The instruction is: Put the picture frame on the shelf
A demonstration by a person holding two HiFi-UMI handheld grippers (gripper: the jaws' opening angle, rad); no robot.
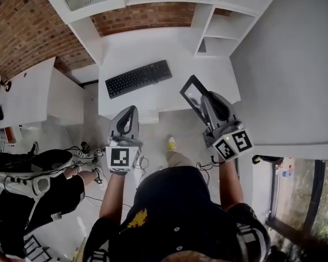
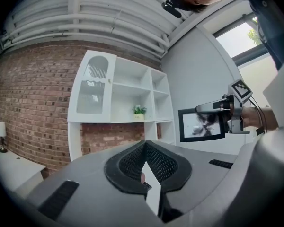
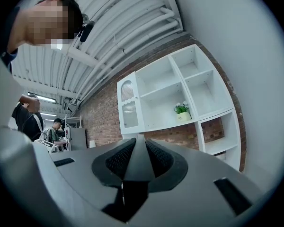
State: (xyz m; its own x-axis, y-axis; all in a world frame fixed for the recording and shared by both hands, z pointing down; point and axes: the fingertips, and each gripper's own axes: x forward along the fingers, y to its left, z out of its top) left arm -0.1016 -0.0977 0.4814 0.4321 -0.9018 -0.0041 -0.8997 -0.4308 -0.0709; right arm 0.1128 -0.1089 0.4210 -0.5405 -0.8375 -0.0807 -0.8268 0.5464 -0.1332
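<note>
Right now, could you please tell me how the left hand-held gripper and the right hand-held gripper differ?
The right hand-held gripper is shut on the picture frame; the left hand-held gripper is shut on nothing. The right hand-held gripper reaches farther forward than the left hand-held gripper. Both carry a marker cube and face the white shelf.

Keyboard [image 1: 138,78] lies on desk [image 1: 126,48], shelf [image 1: 221,37] behind, picture frame [image 1: 192,97] to its right.
</note>
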